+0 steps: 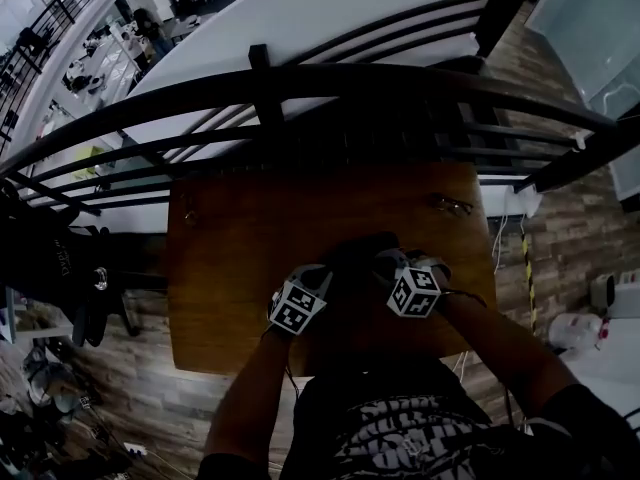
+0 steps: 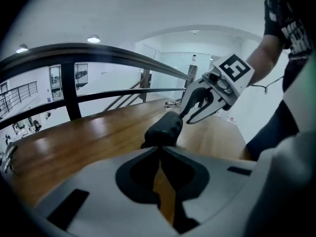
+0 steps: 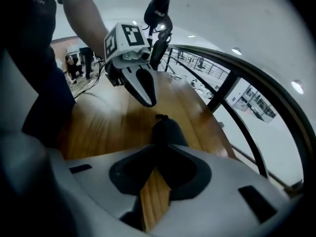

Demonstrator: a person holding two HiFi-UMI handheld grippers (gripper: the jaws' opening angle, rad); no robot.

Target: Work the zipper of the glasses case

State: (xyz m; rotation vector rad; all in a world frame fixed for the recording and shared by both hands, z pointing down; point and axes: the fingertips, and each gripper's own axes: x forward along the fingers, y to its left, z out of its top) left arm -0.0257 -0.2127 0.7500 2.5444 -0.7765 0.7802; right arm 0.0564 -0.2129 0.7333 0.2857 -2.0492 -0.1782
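Observation:
A dark glasses case (image 1: 362,251) lies near the middle of the wooden table (image 1: 240,238), between my two grippers. In the left gripper view the case (image 2: 165,127) sits just past my left gripper (image 2: 159,149), whose jaws are shut with nothing seen between them. The right gripper view shows that left gripper (image 3: 148,100) shut and hanging a little above and beyond the case (image 3: 167,131). My right gripper (image 3: 159,149) points steeply down at the case's near end. From the left gripper view, the right gripper (image 2: 187,116) has its fingers slightly apart at the case's far end, gripping nothing that I can see.
A pair of glasses (image 1: 452,205) lies at the table's far right corner. A black metal railing (image 1: 300,83) runs along the table's far edge, with a drop behind it. Dark bags (image 1: 60,268) hang to the left of the table.

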